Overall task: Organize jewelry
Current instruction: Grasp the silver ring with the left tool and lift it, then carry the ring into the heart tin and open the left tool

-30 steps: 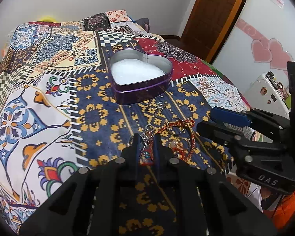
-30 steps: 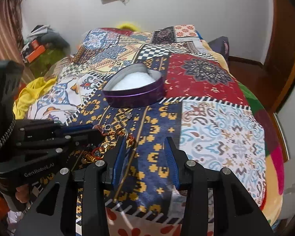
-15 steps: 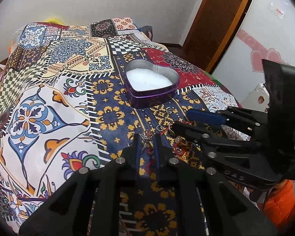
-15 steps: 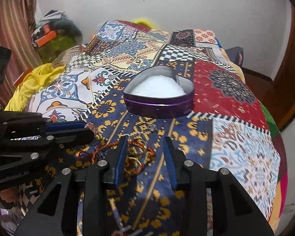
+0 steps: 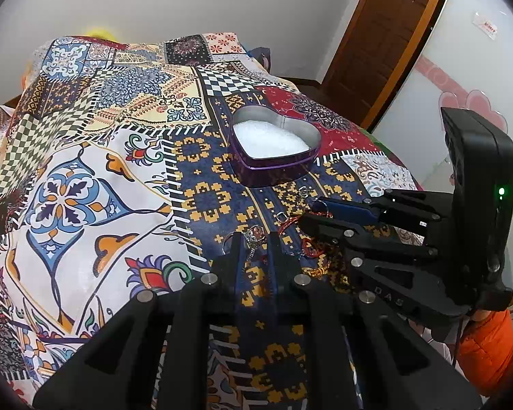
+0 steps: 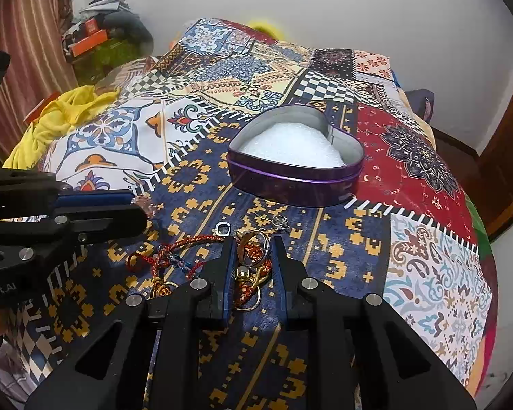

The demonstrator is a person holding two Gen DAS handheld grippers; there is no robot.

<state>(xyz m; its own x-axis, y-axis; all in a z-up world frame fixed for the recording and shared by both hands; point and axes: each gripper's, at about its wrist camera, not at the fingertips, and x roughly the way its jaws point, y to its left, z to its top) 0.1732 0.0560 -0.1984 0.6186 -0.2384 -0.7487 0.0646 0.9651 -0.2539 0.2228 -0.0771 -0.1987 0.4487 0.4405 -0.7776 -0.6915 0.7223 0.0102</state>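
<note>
A tangle of jewelry (image 6: 253, 256) lies on the patchwork bedspread (image 6: 437, 266) at lower centre of the right wrist view. The right gripper (image 6: 253, 249) straddles its rings, jaws spread. Left gripper (image 5: 254, 241) pinches a glittery ring (image 5: 254, 234). The heart-shaped tin (image 6: 296, 157) sits beyond, mid-frame; yellow cloth (image 6: 61, 116) left.

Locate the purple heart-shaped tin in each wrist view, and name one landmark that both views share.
Left wrist view: the purple heart-shaped tin sits just above centre, beyond the left claw, open, with white padding inside.
Right wrist view: the tin lies at centre, beyond the right claw and the jewelry pile.
Shared landmark: the black-and-white checkered patch of the bedspread, behind the tin.
</note>
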